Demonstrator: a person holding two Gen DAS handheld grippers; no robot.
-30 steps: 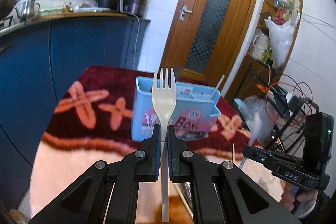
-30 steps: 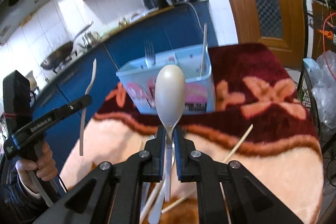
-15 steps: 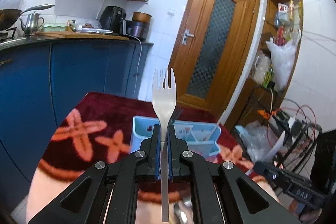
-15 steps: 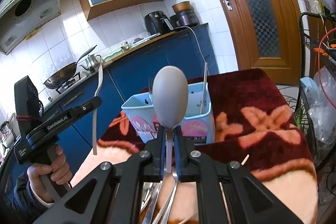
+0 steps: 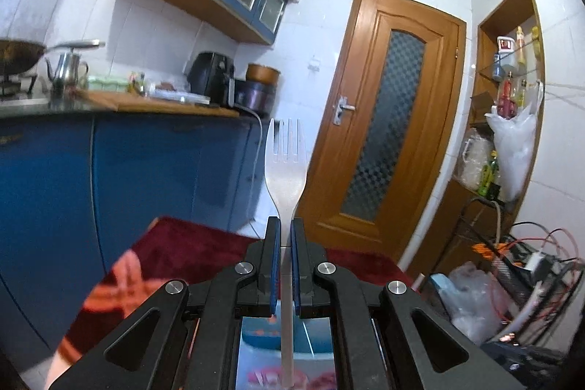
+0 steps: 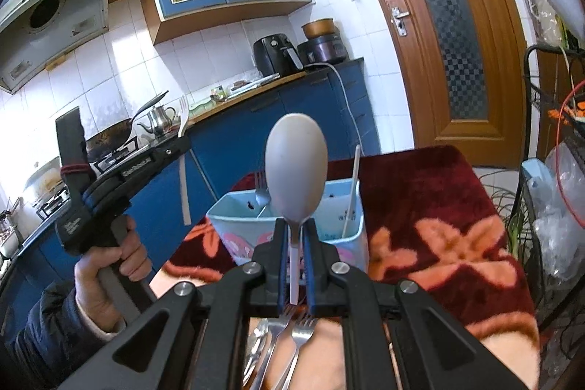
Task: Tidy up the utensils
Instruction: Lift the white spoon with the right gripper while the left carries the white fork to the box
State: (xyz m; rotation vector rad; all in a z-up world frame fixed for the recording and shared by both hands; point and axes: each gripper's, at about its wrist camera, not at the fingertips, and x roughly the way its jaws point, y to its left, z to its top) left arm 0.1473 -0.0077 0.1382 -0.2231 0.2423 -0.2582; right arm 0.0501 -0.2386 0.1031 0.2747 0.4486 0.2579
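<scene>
Kitchen, blue cabinets, brown door; the work surface is a table under a red floral cloth (image 5: 190, 254). Left wrist view: left gripper (image 5: 286, 243) clamped on the neck of a white fork (image 5: 286, 167), tines up, handle hanging down between the pads. Below the fingers a sliver of the blue box (image 5: 263, 335) shows, so the fork looks to be above or just short of it; which compartment lies under the handle I cannot tell. Right wrist view: right gripper (image 6: 295, 243) closed on the stem of a grey spoon (image 6: 295, 167), bowl up. The box (image 6: 234, 229) stands on the cloth just ahead, already holding a metal fork (image 6: 261, 190) at the left and a chopstick (image 6: 351, 192) at the right. More metal forks (image 6: 292, 328) lie loose on the near cloth under the fingers. The left gripper (image 6: 182, 143) shows at left, gripped by a hand (image 6: 109, 262). Judgement: carry-to-box step. Do it well by bringing each handle plumb over a free compartment, lowering until the tip is well inside, then releasing; keep the two tools apart so they don't clash over the box.
</scene>
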